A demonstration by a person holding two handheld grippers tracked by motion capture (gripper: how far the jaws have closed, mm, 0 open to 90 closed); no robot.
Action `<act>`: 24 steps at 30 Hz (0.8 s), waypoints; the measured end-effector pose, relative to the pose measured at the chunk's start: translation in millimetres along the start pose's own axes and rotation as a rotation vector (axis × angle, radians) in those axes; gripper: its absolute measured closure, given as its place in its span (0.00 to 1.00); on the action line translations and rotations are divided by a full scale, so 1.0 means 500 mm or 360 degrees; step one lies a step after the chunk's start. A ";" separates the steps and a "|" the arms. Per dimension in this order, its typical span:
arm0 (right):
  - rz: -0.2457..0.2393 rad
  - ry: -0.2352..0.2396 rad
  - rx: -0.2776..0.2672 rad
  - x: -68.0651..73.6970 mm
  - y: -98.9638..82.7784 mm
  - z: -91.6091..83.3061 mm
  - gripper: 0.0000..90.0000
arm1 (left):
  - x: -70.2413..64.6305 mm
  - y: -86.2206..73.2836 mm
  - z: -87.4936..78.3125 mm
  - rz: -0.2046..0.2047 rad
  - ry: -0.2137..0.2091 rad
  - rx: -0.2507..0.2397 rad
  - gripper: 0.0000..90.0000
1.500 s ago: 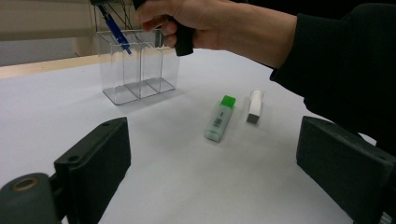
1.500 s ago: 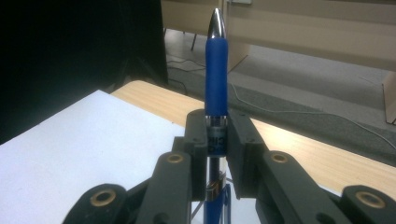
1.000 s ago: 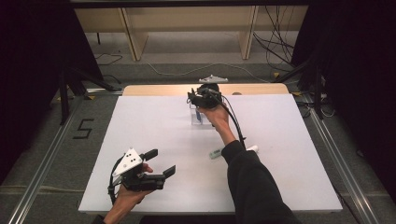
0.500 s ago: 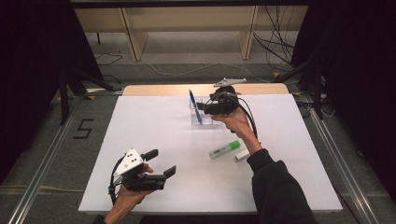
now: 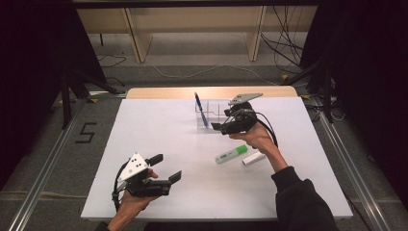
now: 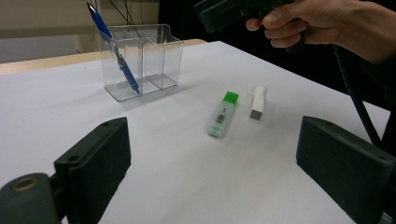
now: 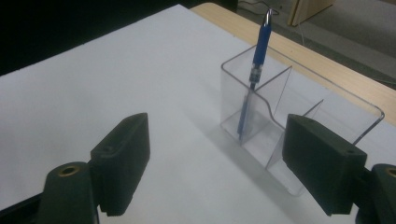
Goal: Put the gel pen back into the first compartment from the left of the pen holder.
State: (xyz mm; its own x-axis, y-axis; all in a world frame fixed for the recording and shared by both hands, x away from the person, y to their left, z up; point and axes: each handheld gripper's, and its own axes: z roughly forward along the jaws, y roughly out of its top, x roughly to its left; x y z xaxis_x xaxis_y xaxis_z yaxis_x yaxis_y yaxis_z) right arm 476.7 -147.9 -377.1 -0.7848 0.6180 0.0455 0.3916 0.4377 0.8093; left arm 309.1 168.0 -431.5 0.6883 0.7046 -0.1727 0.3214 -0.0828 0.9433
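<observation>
A blue pen (image 5: 200,109) (image 7: 258,46) (image 6: 114,49) leans in the left compartment of a clear organizer (image 5: 216,117) (image 7: 317,102) (image 6: 156,60) at the back of the white table. My right gripper (image 5: 222,120) (image 7: 217,135) hovers just right of the organizer. Its jaws have just been opening and stand wide with nothing between them. Near the front left, my left gripper (image 5: 164,168) (image 6: 212,144) is open and empty, pointing toward a green highlighter (image 5: 231,155) (image 6: 222,115) and a small white cap-like piece (image 5: 253,159) (image 6: 258,101) lying flat.
The white tabletop (image 5: 159,125) has a wooden strip (image 5: 159,92) along its far edge. Cables trail from both grippers. Metal rails (image 5: 45,163) run on the floor beside the table, with a shelf frame and loose cables behind it.
The right gripper has let go of the blue pen, which now leans in the organizer, and has drawn back to the right of it. The left gripper has stayed put.
</observation>
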 end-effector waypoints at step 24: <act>-0.0137 0.0018 0.0195 0.007 -0.083 -0.012 0.25 | 0.000 0.000 0.005 0.0003 -0.0001 0.0006 0.10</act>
State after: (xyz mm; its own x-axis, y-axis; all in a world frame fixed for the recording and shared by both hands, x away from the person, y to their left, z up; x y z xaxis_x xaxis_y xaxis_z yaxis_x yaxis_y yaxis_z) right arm 454.6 -167.9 -407.1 -0.8230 0.5679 -0.0137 0.3779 0.5653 0.7332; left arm 310.9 166.2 -432.2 0.6894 0.7039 -0.1711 0.3227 -0.0869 0.9425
